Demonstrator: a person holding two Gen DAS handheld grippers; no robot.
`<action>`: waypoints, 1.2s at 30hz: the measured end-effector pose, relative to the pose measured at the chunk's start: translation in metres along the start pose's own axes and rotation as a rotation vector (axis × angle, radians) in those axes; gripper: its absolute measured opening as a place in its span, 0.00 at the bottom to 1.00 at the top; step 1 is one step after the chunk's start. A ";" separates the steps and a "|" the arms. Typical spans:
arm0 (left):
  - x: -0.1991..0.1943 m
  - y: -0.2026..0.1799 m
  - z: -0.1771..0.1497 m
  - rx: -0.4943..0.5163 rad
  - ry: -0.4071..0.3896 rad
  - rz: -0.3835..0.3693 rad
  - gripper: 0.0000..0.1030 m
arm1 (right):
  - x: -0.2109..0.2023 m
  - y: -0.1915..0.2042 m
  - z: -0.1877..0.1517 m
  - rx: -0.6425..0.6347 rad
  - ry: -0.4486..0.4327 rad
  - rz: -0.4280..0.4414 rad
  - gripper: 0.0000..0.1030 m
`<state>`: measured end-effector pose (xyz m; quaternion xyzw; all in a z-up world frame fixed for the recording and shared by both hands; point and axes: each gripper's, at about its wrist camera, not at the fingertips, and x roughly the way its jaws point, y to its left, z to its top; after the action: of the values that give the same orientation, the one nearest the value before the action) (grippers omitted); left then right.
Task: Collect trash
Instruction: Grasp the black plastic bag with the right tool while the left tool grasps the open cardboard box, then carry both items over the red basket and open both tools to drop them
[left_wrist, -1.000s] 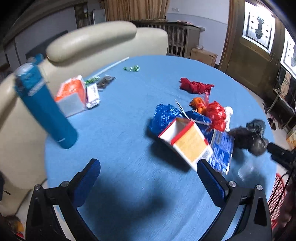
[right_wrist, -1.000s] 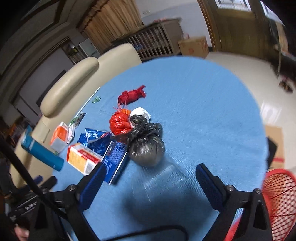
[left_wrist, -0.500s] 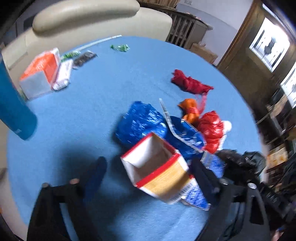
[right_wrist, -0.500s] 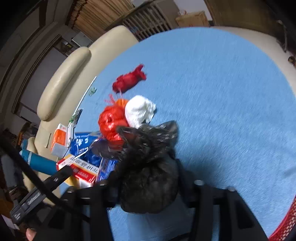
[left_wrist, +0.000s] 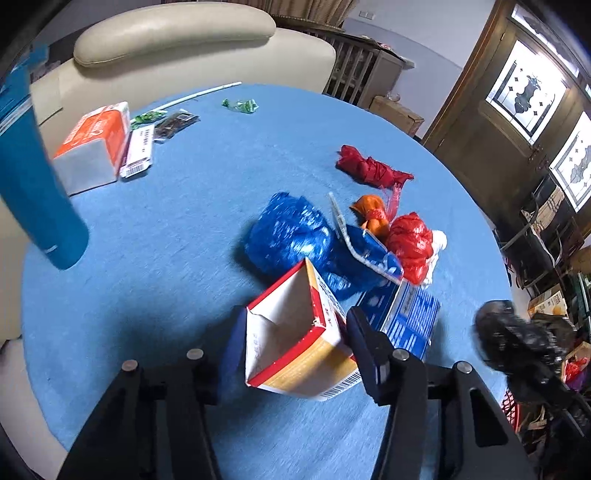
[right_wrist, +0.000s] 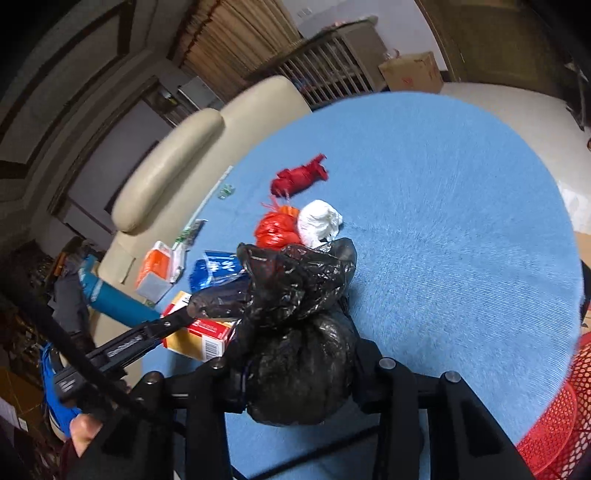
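The black bag sits pinched in the right tool, its knotted top flaring up above the blue tabletop. Over on the other side, the left tool has just been closing its jaws and now squeezes the open carton (red rim, orange side), which lies on the tabletop. Just beyond it lie a blue bag, a red bag and a blue packet, and a red basket stands at the table's edge.
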<state>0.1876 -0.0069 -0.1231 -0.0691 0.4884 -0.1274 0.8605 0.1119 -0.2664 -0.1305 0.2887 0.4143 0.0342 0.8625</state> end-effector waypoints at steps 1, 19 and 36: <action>-0.004 0.001 -0.003 0.002 -0.002 -0.001 0.55 | -0.008 -0.001 -0.003 -0.004 -0.010 0.004 0.41; -0.103 -0.178 -0.108 0.572 -0.012 -0.254 0.55 | -0.145 -0.111 -0.072 0.044 -0.048 -0.090 0.41; -0.041 -0.327 -0.175 0.859 0.144 -0.379 0.64 | -0.199 -0.247 -0.106 0.317 -0.029 -0.129 0.62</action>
<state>-0.0323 -0.3071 -0.1001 0.2140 0.4289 -0.4771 0.7366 -0.1410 -0.4814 -0.1742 0.3945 0.4197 -0.0914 0.8123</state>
